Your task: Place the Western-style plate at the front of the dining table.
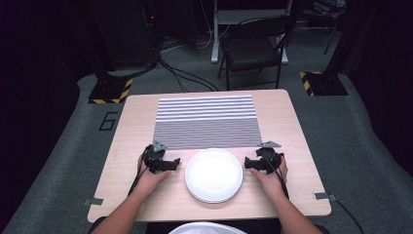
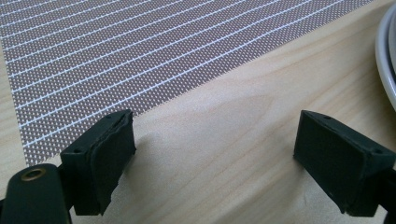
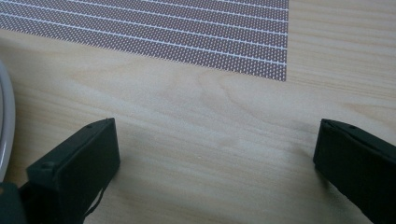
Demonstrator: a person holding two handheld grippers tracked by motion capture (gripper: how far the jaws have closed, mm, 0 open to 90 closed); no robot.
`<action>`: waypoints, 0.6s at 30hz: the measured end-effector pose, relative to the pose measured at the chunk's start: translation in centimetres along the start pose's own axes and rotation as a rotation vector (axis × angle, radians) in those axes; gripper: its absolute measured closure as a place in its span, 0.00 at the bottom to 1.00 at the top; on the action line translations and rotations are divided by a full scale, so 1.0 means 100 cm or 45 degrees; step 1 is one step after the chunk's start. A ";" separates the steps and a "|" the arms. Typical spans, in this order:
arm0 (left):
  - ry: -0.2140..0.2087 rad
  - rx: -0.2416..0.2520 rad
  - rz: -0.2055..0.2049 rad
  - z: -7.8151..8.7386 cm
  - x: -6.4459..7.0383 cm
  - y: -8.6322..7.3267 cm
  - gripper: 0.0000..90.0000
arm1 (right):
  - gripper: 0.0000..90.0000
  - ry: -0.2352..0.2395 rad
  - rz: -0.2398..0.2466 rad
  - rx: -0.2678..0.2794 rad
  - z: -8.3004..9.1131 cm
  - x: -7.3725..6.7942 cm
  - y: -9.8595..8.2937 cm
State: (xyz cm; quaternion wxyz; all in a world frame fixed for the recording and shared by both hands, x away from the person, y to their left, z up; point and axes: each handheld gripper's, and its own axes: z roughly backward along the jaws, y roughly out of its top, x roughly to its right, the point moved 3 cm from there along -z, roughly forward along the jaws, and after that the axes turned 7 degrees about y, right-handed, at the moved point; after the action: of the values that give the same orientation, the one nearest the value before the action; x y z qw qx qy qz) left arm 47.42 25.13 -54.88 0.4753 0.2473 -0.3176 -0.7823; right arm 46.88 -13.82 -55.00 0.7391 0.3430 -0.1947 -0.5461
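So the round white plate [image 1: 213,174] (looks like a small stack, there's a second rim showing under it) sits at the near middle of the light wooden table [image 1: 292,126], right between the two hands, not touching either one. My guess is it's parked there so both grippers can come at it from opposite sides. The left gripper [image 1: 169,164] rests just left of the rim, jaws spread wide with bare wood between them, gripping nothing. The right gripper [image 1: 249,163] mirrors it just right of the rim, also wide open and empty. Just beyond the plate lies the grey-and-white striped woven placemat [image 1: 206,120], flat and free, probably where the plate is meant to go
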 end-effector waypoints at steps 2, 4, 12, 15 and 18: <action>-0.003 0.000 0.010 0.000 0.001 0.000 0.13 | 0.00 0.002 -0.001 -0.001 0.000 -0.001 0.000; -0.003 0.000 0.010 0.000 0.001 0.000 0.13 | 0.00 0.016 0.009 -0.002 0.000 -0.002 0.001; 0.003 0.003 0.001 0.000 0.000 0.000 0.13 | 0.02 0.034 0.025 -0.006 0.000 -0.004 0.000; 0.003 0.003 -0.001 0.000 0.000 0.000 0.13 | 0.04 0.036 0.026 0.005 0.001 -0.005 0.000; -0.004 -0.008 -0.003 0.000 0.000 0.000 0.13 | 0.08 0.032 0.027 0.013 0.001 -0.005 0.000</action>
State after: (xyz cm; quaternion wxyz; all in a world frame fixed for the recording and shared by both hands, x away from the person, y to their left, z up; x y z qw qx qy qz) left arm 47.42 25.16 -54.84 0.4745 0.2449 -0.3158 -0.7843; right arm 46.60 -13.35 -54.86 0.7455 0.3514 -0.1918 -0.5329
